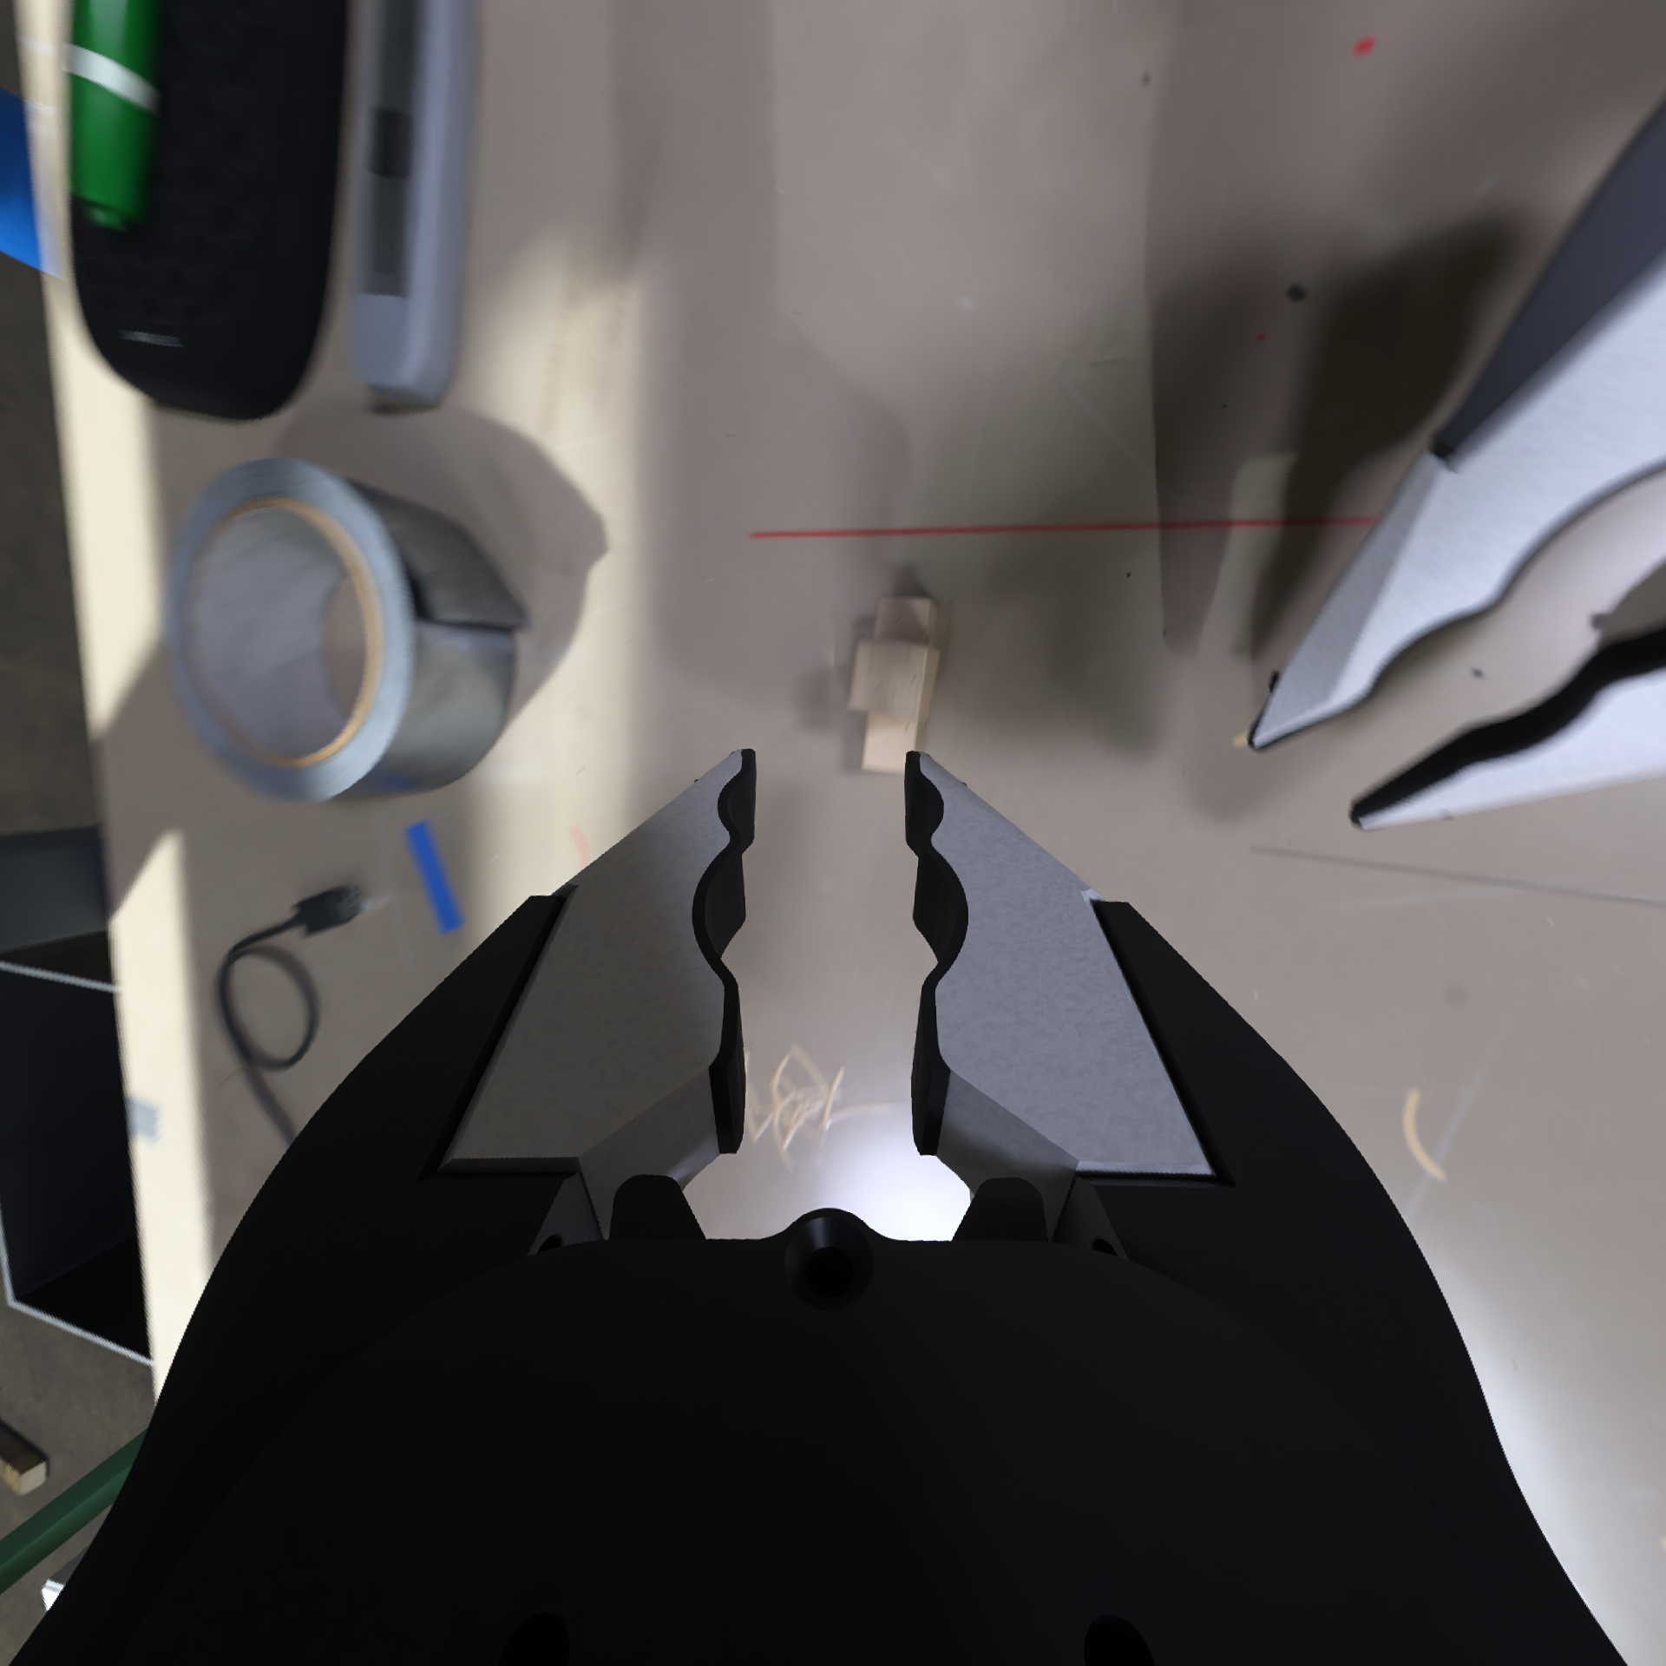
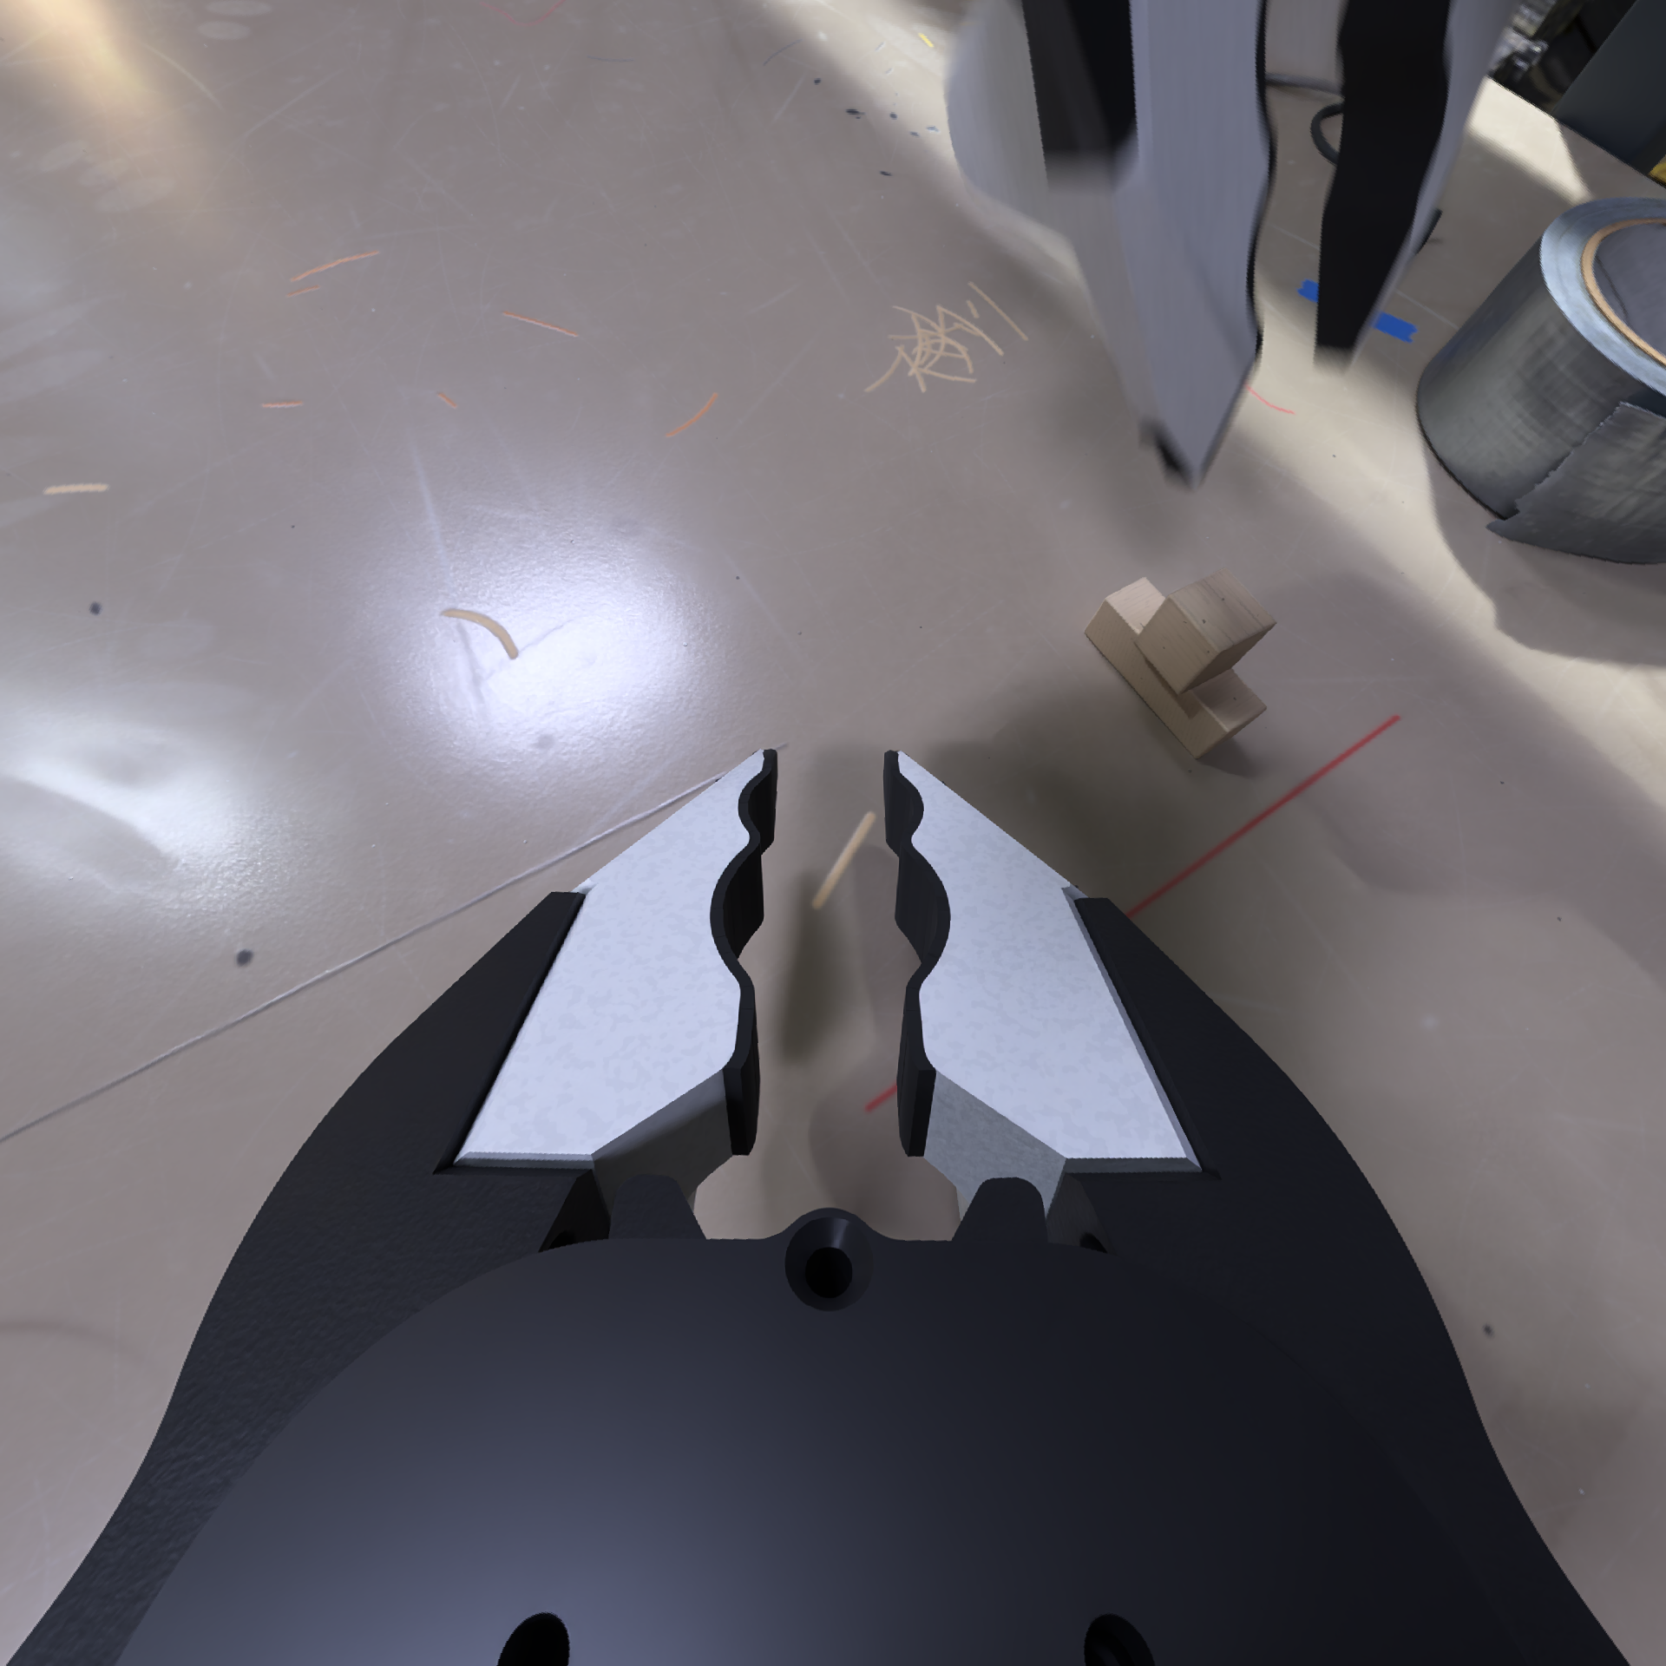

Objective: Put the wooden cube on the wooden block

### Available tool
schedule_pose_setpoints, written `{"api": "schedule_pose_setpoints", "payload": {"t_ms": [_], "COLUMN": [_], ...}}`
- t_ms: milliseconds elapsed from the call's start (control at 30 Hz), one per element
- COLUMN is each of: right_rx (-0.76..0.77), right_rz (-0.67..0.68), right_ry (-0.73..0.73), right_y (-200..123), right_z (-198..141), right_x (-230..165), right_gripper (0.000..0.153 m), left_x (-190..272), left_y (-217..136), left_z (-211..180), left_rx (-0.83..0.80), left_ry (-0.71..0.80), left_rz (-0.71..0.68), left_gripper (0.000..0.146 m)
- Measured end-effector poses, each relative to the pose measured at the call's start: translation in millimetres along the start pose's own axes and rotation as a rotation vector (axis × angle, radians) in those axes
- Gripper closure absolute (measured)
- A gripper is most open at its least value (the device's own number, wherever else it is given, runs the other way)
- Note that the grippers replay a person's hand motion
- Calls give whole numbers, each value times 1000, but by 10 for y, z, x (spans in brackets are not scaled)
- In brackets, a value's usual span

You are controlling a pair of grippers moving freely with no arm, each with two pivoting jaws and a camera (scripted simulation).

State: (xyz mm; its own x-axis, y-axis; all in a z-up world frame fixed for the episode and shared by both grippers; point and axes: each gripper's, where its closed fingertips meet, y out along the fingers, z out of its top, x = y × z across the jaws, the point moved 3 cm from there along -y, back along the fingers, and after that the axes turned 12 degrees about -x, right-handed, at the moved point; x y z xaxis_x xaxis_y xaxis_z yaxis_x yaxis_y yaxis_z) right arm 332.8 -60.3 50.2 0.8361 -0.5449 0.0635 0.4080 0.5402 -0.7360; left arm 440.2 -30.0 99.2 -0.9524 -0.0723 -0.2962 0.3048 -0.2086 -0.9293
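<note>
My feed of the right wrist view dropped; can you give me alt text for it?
A pale wooden cube sits on top of a longer pale wooden block on the grey scuffed tabletop, ahead and to the right of the open, empty right gripper. Beyond stand a grey duct tape roll and the left gripper, fingers pointing down.

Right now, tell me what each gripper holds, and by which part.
Nothing is held. The left gripper and right gripper are both open and empty; the wooden cube sits on the wooden block.
</note>
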Motion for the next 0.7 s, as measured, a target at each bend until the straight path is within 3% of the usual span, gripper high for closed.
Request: {"api": "schedule_pose_setpoints", "payload": {"t_ms": [100, 200, 400, 500, 700], "right_rx": [5, 7, 2, 5, 7], "right_rz": [3, 6, 6, 14, 10], "right_ry": [6, 9, 11, 22, 32], "right_y": [-7, -8, 6, 5, 0], "right_z": [0, 1, 5, 8, 1], "right_x": [4, 7, 9, 20, 28], "right_gripper": [129, 129, 129, 129, 130], "left_x": [-115, -206, -121, 50, 321], "left_y": [-524, -1008, -1756, -1793, -1370], "left_z": [-284, -844, -2214, -2675, -3408], "left_rx": [68, 79, -87, -156, -384], "left_ry": [-42, -120, -299, -344, -357], "left_rz": [84, 153, 245, 226, 217], "left_gripper": [114, 117, 126, 126, 121]}}
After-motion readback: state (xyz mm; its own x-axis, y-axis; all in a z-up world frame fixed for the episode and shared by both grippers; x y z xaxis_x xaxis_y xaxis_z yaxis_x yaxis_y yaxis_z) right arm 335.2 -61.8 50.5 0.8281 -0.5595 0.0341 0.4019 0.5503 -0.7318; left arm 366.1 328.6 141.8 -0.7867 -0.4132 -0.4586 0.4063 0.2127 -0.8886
